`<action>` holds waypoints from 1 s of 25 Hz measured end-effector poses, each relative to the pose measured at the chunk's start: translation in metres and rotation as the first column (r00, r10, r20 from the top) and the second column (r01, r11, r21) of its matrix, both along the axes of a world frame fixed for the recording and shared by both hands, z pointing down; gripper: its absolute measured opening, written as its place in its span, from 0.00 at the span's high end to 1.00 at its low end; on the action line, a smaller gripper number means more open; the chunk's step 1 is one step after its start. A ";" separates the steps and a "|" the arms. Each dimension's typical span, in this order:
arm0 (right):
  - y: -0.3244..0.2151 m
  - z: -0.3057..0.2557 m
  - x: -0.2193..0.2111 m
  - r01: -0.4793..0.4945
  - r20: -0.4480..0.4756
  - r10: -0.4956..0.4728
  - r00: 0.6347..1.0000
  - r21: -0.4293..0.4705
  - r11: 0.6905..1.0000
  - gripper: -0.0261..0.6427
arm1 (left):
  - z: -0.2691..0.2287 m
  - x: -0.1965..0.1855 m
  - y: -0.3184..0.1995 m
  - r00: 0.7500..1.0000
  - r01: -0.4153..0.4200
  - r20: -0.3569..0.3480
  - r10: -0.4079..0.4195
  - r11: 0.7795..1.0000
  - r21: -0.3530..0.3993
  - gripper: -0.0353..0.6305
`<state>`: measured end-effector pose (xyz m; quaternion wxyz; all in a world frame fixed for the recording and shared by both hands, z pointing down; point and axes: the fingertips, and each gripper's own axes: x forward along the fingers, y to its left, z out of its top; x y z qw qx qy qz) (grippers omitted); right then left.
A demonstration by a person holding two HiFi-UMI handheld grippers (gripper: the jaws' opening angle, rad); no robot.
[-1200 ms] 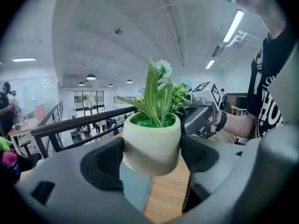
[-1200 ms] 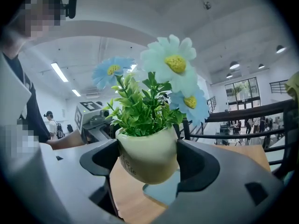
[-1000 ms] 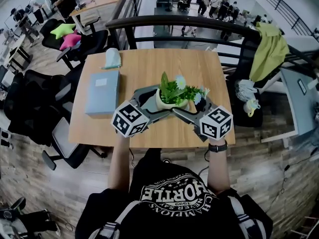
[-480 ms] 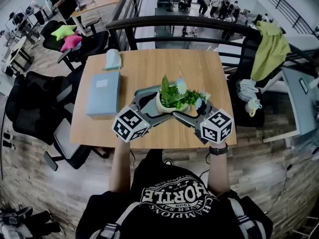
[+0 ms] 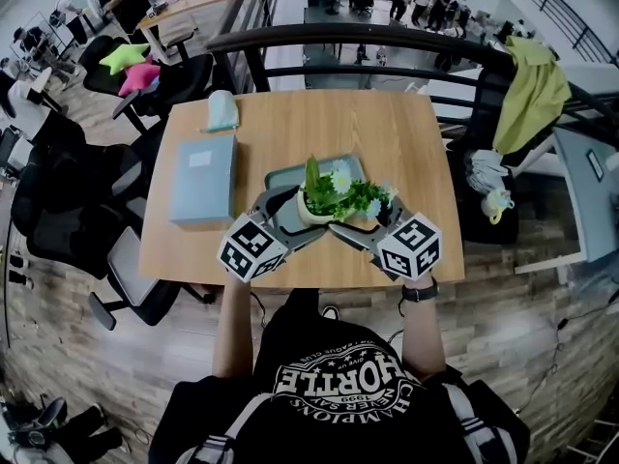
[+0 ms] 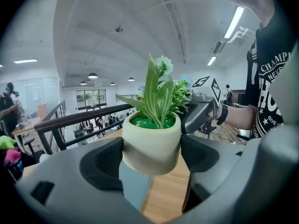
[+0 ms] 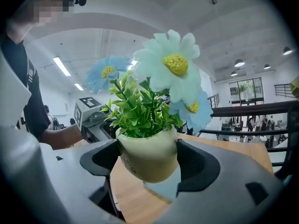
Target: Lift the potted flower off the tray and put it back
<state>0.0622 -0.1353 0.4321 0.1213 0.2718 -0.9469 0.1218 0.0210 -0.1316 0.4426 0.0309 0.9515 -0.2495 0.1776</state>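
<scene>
Both left claw (image 6: 152, 155), right claw (image 7: 147, 160) clamped on potted flower (image 5: 324, 201), above tray (image 5: 280, 175), CHAMPIONS shirt (image 5: 338, 380)

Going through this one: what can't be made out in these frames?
Pot base, head view: hidden under leaves and the left gripper and right gripper.
Tray near edge, head view: covered by both grippers.
Print on the pot, right gripper view: partly behind a jaw, too small to read.

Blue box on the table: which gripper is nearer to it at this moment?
Left. The left gripper, shut on the flower pot, sits just right of the blue box; the right gripper grips the pot's far side, farther from the box.
</scene>
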 end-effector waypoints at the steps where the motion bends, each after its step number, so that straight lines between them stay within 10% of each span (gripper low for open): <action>1: -0.002 0.003 -0.003 0.005 -0.006 -0.005 1.000 -0.005 1.000 0.35 | 0.003 -0.003 -0.002 1.000 0.003 0.003 -0.003 1.000 -0.002 0.34; 25: -0.086 0.072 -0.061 0.067 -0.101 -0.080 0.992 -0.119 0.991 0.35 | 0.074 -0.057 -0.082 0.997 0.071 0.038 -0.067 0.991 -0.115 0.34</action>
